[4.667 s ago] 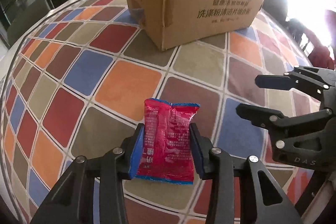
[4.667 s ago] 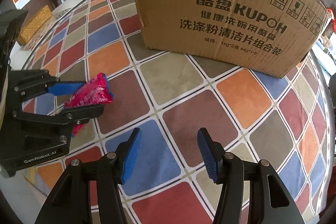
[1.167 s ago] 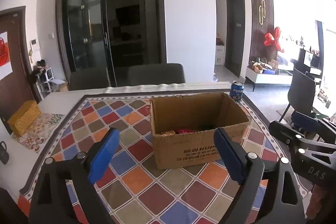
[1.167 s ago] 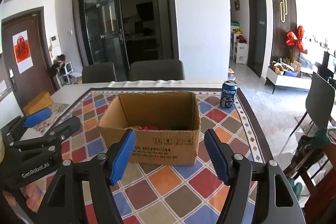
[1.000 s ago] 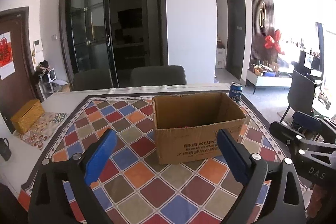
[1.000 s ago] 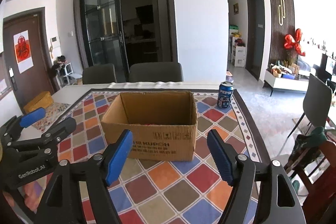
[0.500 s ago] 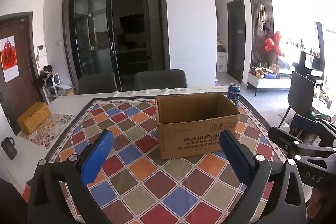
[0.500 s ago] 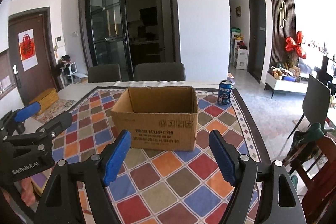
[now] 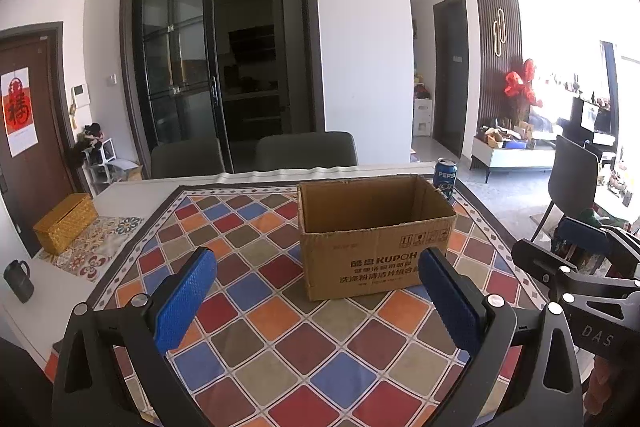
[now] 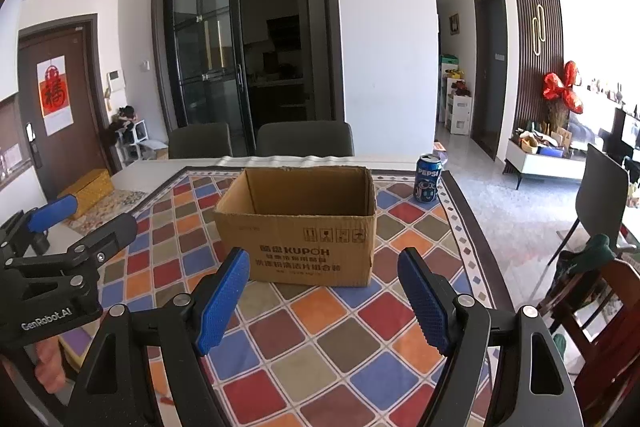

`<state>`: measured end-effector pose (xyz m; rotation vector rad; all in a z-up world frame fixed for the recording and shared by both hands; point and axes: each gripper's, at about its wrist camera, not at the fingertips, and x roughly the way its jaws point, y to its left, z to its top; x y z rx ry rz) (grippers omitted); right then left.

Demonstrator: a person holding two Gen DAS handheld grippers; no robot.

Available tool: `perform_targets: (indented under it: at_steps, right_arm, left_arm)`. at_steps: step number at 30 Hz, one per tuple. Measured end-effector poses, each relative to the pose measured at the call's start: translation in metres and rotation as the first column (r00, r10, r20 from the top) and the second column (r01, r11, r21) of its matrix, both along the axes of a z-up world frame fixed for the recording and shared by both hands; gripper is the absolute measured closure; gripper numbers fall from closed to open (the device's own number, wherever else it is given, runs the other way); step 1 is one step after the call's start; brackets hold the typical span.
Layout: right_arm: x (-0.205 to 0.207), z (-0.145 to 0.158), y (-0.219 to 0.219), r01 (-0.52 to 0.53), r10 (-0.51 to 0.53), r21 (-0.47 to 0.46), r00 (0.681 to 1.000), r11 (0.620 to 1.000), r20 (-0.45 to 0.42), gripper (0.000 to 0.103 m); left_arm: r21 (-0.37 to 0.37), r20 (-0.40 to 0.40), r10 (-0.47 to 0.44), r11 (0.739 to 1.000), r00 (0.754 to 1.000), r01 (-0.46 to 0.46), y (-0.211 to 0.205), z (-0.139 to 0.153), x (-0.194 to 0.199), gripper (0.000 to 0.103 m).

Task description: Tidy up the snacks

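Both grippers hang above the near part of the table with their jaws spread and nothing between the blue pads. Seen through its own camera, the left gripper frames the cardboard box, which stands at about 12 o'clock from it, well apart from the fingertips. The right gripper looks at the same box, again near 12 o'clock and clear of its pads. In the left view the right gripper shows at 3 o'clock; in the right view the left gripper appears at 9 o'clock, with part of a hand beneath it.

The box sits upright with its top open on the chequered tablecloth. From these low angles its inside floor is hidden, so no snacks can be made out. A Pepsi can stands on the cloth at roughly 2 o'clock from the box, close to its far right corner but not touching. Two dark chairs stand behind the table's far edge.
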<state>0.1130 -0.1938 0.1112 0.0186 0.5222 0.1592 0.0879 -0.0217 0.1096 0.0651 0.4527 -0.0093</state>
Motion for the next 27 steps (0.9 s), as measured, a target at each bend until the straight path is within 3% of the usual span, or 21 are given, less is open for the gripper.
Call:
perform_targets:
  at_steps: [27]
  right_arm:
    - [0.0015, -0.0005, -0.0019, 0.005, -0.005, -0.004, 1.0, 1.0, 0.001, 0.026]
  left_arm:
    - [-0.004, 0.01, 0.02, 1.0, 1.0, -0.02, 0.0048, 0.0023, 0.0021, 0.0]
